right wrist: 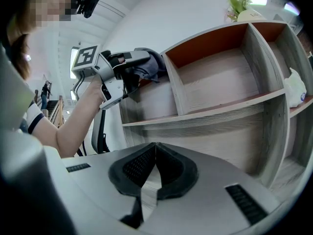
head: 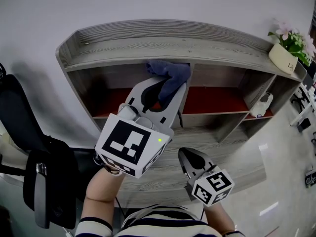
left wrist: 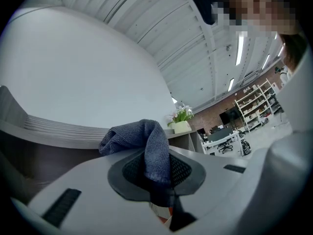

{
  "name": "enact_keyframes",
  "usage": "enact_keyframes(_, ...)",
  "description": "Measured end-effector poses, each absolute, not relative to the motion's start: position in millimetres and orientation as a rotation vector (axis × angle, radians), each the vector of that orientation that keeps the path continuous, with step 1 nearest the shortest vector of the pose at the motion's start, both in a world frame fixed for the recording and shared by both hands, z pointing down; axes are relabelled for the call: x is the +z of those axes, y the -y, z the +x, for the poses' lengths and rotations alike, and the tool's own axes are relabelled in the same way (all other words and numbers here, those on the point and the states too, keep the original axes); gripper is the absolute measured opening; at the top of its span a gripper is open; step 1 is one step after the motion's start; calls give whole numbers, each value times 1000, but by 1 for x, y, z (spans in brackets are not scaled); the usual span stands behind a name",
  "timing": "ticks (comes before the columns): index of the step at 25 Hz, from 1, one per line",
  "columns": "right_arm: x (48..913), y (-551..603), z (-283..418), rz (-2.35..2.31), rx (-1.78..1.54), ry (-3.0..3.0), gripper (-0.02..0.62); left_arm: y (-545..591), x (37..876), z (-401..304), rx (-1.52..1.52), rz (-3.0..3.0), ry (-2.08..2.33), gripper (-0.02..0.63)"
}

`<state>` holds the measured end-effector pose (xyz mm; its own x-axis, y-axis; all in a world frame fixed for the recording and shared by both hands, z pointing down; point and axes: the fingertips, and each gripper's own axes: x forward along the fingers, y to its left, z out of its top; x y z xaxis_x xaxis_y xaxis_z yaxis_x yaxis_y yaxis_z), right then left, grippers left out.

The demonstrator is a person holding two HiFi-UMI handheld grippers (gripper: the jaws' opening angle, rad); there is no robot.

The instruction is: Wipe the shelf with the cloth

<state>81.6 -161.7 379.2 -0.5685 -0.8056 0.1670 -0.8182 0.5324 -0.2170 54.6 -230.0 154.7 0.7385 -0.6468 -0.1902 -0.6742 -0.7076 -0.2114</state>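
Note:
A grey wooden shelf unit (head: 163, 43) with red-backed compartments stands against the white wall. My left gripper (head: 159, 94) is raised in front of its upper left compartment, shut on a dark blue cloth (head: 170, 74) that bunches out past the jaws toward the top board. In the left gripper view the cloth (left wrist: 146, 143) droops over the closed jaws. The right gripper view shows the left gripper (right wrist: 132, 72) with the cloth (right wrist: 154, 65) at the upper shelf. My right gripper (head: 190, 158) hangs lower, in front of the bottom shelf, shut with nothing in it.
A white pot with pink flowers (head: 289, 46) stands on the shelf top at the right. A white object (head: 261, 105) sits in a right compartment. A black office chair (head: 34, 157) stands to the left of the shelf.

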Motion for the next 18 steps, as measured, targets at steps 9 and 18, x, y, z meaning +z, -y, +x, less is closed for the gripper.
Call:
enact_keyframes(9, 376, 168, 100, 1511, 432, 2689, 26, 191, 125, 53, 153, -2611, -960, 69)
enact_keyframes(18, 377, 165, 113, 1567, 440, 2668, 26, 215, 144, 83, 60, -2674, -926, 69)
